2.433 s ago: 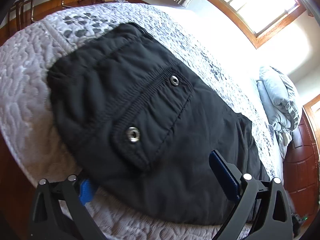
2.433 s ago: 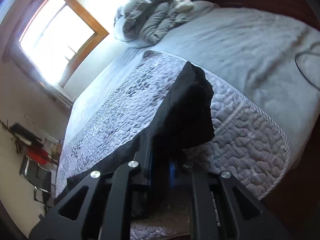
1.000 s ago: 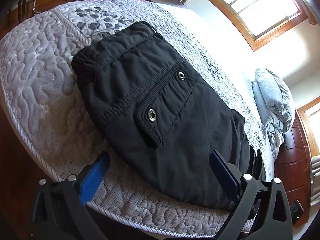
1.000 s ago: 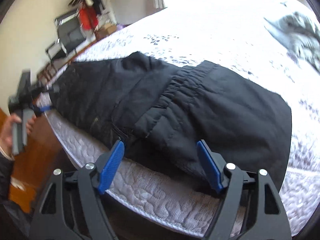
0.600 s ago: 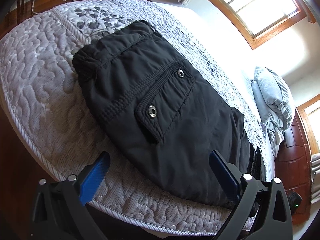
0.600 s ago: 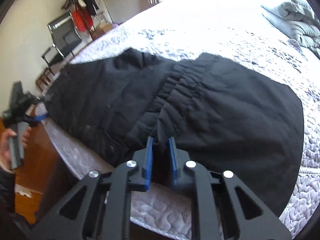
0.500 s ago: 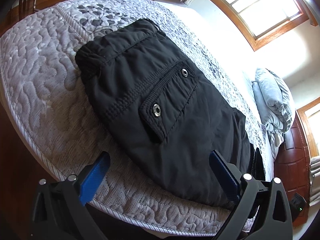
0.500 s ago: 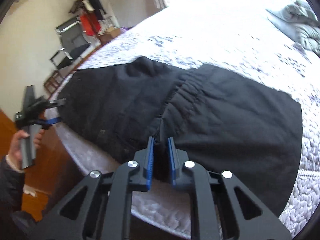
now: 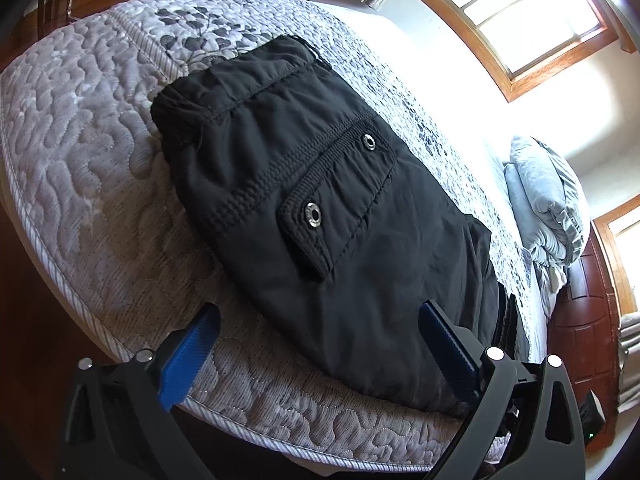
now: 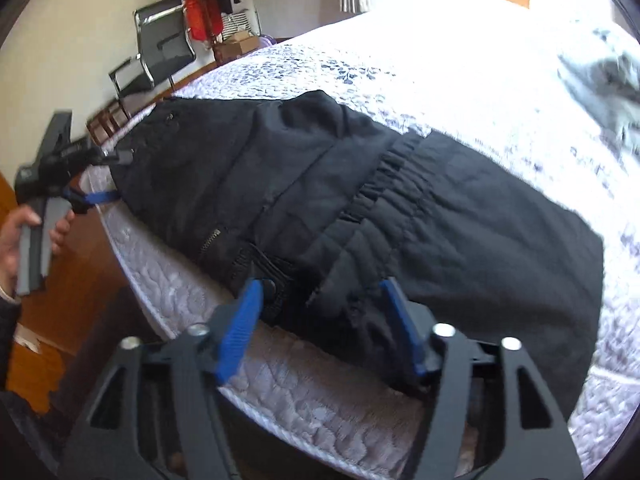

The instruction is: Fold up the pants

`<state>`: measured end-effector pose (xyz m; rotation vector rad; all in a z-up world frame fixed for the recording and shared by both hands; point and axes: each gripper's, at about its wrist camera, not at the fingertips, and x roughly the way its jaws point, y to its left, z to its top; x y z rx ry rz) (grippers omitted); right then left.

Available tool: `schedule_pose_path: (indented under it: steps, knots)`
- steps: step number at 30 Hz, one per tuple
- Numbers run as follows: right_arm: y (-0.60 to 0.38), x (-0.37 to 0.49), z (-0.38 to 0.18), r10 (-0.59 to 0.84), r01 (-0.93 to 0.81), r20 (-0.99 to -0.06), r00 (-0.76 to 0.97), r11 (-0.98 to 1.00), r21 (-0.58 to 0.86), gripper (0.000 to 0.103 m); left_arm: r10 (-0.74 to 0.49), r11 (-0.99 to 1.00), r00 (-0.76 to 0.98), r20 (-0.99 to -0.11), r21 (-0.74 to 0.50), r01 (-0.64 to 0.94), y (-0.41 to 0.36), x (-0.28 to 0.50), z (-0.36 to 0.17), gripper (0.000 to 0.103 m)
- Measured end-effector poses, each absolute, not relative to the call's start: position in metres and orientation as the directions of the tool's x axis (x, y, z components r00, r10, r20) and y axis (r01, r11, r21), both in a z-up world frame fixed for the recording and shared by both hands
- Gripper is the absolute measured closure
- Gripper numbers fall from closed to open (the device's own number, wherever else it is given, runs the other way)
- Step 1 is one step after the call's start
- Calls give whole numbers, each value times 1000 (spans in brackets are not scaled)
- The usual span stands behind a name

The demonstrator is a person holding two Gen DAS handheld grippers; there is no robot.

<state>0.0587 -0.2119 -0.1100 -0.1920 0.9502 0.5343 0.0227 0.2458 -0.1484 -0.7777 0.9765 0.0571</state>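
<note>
Lying along the near edge of the bed [image 9: 80,208], the black pants [image 9: 320,216] are seen folded over, with bare quilt left of them and a wide strip beyond. Left gripper [image 9: 320,340] is held with jaws apart, pants edge between them, untouched. Right gripper [image 10: 324,320] is likewise spread, the waistband fold just ahead, unclamped.

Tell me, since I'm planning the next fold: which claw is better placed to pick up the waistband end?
Right. The right claw is open and straddles the pants just below the elastic waistband. The left claw is open at the pocket end.
</note>
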Motion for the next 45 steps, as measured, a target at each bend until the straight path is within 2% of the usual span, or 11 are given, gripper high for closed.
schedule_pose_path:
  steps: [7, 12, 15, 18, 20, 21, 22, 26, 29, 38, 45]
  knots:
    - [-200, 65, -124, 280, -510, -826, 488, 860, -9, 27, -295, 739, 578, -761, -565, -366, 245, 21, -148, 4]
    - [-198, 69, -134, 241, -490, -835, 495, 871, -38, 27, -292, 739, 581, -760, -565, -368, 246, 21, -147, 4]
    - [-200, 73, -138, 212, -467, -837, 505, 882, -58, 34, -294, 736, 580, -760, -567, -370, 248, 19, -147, 4]
    - [-204, 79, -141, 215, -459, -843, 494, 887, -43, 37, -293, 735, 579, -761, -567, -373, 250, 18, -148, 4]
    - [-207, 80, -141, 229, -455, -844, 484, 890, -20, 46, -292, 734, 579, -761, -567, -375, 251, 17, -148, 4]
    - [-208, 80, -140, 242, -455, -844, 478, 890, -2, 59, -292, 733, 579, -761, -567, -375, 251, 16, -148, 4]
    - [-210, 81, -139, 263, -457, -843, 470, 889, 23, 65, -293, 733, 579, -761, -567, -375, 252, 16, -148, 4]
    - [-215, 81, -134, 290, -445, -837, 463, 893, 63, 75, -294, 732, 578, -761, -568, -375, 251, 14, -148, 4]
    - [-218, 77, -126, 307, -445, -830, 466, 892, 81, 90, -293, 732, 578, -761, -568, -376, 250, 14, -149, 4]
    - [-218, 56, -105, 335, -512, -824, 456, 856, 64, 93, -295, 733, 582, -758, -570, -371, 248, 13, -148, 4]
    - [-208, 66, -122, 319, -484, -839, 442, 871, 76, 93, -302, 732, 575, -760, -571, -371, 244, 16, -149, 4]
